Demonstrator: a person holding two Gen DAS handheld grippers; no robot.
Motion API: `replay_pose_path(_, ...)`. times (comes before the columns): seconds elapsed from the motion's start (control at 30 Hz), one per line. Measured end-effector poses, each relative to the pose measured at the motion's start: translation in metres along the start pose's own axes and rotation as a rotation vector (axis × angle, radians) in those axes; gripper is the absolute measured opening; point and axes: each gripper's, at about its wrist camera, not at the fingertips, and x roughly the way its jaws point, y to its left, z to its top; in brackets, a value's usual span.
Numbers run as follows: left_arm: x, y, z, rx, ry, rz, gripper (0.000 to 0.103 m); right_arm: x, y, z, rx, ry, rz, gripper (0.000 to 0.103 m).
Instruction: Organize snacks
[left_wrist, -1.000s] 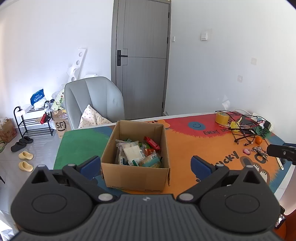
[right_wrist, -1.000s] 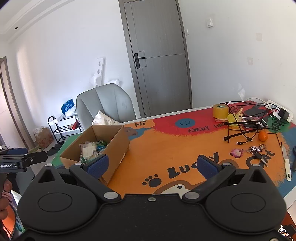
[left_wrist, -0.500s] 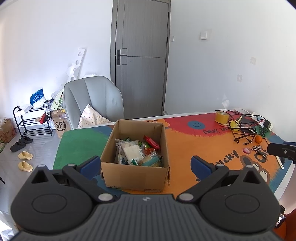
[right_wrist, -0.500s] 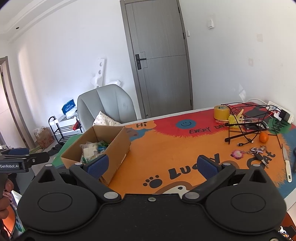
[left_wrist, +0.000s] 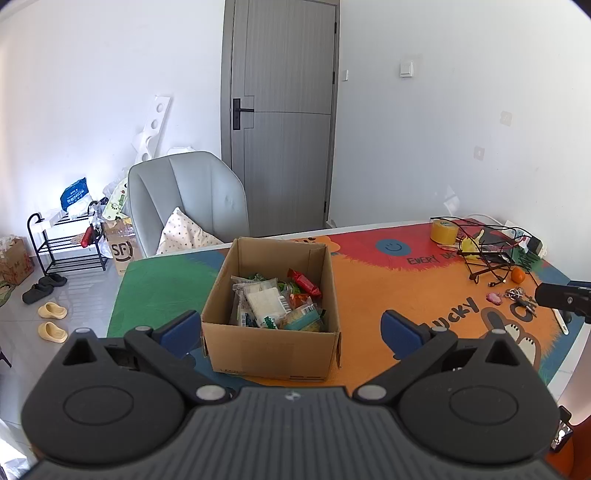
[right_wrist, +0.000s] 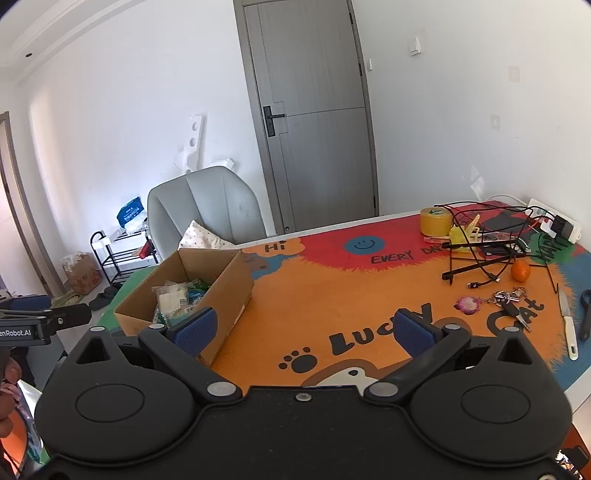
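Observation:
An open cardboard box stands on the colourful table mat, filled with several wrapped snacks, among them a red packet and white packets. My left gripper hovers just in front of the box, open and empty, its blue pads either side of the box's near wall. In the right wrist view the same box lies to the left. My right gripper is open and empty above the orange mat, right of the box.
A yellow tape roll, a black wire stand with cables, an orange, keys and a white knife crowd the table's right end. A grey chair stands behind the table's far edge. A shoe rack is at the left.
Both views have shifted only slightly. The grippers stay open and the box has not moved.

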Motion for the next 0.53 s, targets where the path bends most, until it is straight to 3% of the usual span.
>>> replay_pose_path(0.53, 0.0013, 0.0013, -0.0012, 0.007, 0.009, 0.004, 0.103, 0.0046, 0.0015, -0.0006, -0.014, 0.012, -0.02, 0.103)
